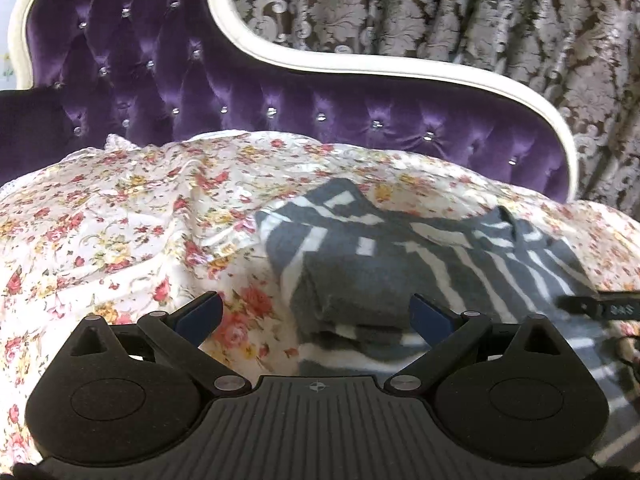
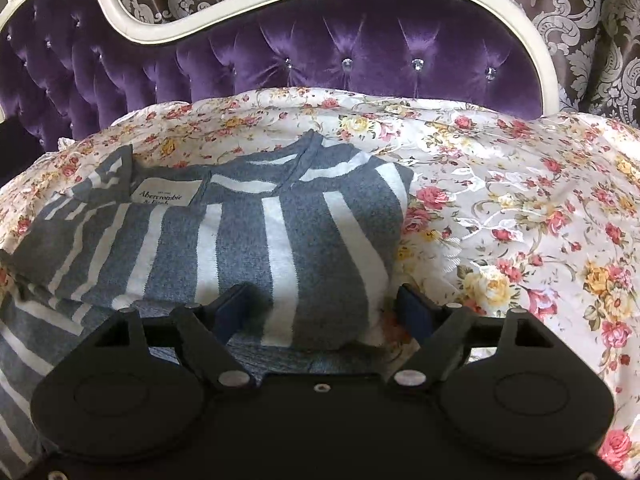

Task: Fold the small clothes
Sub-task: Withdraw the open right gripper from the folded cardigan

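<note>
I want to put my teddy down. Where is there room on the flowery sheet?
Free sheet lies right of the striped sweater, and left of it toward the purple headboard. It is crowded around the sweater, where both grippers sit.

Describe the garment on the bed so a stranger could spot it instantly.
Start at the purple tufted headboard, then drop to the floral bedspread below it. Lying there is the striped sweater: grey knit with broad white stripes and a white neck label, the only non-floral cloth.
</note>
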The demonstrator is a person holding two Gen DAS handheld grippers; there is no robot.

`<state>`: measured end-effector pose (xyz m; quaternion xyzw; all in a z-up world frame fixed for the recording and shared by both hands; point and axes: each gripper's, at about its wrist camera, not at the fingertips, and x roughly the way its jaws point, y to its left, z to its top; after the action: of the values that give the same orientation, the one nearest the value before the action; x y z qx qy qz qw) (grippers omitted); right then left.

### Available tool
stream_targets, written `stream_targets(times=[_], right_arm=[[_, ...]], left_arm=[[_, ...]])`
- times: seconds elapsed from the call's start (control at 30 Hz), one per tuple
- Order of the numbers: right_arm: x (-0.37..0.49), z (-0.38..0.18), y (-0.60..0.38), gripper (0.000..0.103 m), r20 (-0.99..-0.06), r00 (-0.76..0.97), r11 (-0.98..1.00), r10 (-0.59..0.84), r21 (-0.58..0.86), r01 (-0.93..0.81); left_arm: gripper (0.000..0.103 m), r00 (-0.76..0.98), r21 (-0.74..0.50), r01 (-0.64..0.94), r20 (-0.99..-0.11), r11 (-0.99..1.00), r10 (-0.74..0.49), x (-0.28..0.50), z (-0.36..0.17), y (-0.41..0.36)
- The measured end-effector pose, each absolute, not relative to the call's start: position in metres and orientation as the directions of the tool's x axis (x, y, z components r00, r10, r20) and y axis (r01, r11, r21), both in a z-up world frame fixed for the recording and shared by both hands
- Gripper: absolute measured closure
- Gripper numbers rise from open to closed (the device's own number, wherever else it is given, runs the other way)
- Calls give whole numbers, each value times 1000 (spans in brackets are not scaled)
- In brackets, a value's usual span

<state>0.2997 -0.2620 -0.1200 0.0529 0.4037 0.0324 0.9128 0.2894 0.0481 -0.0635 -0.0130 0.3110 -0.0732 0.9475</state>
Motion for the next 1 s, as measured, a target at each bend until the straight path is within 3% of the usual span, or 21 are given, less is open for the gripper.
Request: stream_targets(times=[0.2,0.3,0.5,0.67,0.9,1.0], right_arm=[[301,-120,-261,18,-741,663,993,100,121,-14],[302,-120,-260,14,-746,658,992,104,121,-19],[300,-122,-258,4,-746,658,993,104,115,-26],[299,-121,-261,3,-749,653,992,109,120,-28],[299,-122,-258,1,-753,651,994,96,107,-22],[298,-122,-258,1,-752,652,994,94,108,-18]], left_arm=[[3,723,-55,60,-686,997,-81,313,-82,57],[2,681,-96,50,-725,994,-104,318,-91,64],[1,687,-66,55,-721,996,-86,315,-93,61],[2,682,-86,55,-724,995,-101,310,-86,60],[2,792,-37,134,-596,990,-129,297,-60,45],[2,775,1,122,-624,993,-95,308,-69,39]])
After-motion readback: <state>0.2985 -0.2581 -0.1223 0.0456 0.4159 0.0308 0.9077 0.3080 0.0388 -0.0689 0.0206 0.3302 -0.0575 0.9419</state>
